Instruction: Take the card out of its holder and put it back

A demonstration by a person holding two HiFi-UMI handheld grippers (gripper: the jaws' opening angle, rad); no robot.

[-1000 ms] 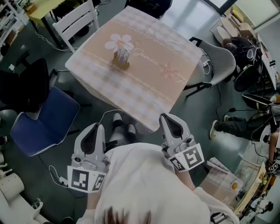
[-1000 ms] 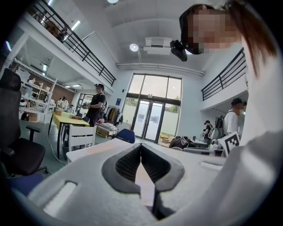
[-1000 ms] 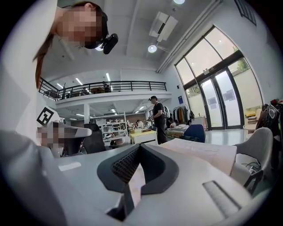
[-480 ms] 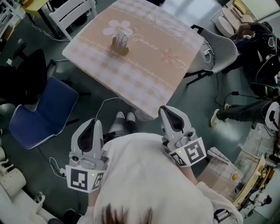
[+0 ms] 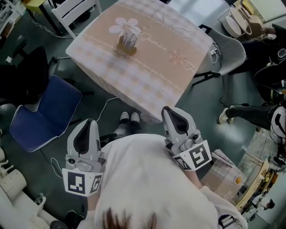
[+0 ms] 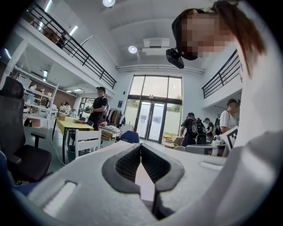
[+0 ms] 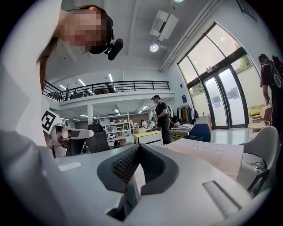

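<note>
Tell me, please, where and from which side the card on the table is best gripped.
Probably the free upper part of the card, coming from above: it stands upright in the holder, whose base hides its lower edge, so only the top is free to pinch.

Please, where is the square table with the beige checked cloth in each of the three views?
Head view: the square table with the beige checked cloth fills the upper centre.
Left gripper view: only a pinkish sliver, probably its cloth, low at centre.
Right gripper view: right of centre.
Shared landmark: the yellow table behind it.
</note>
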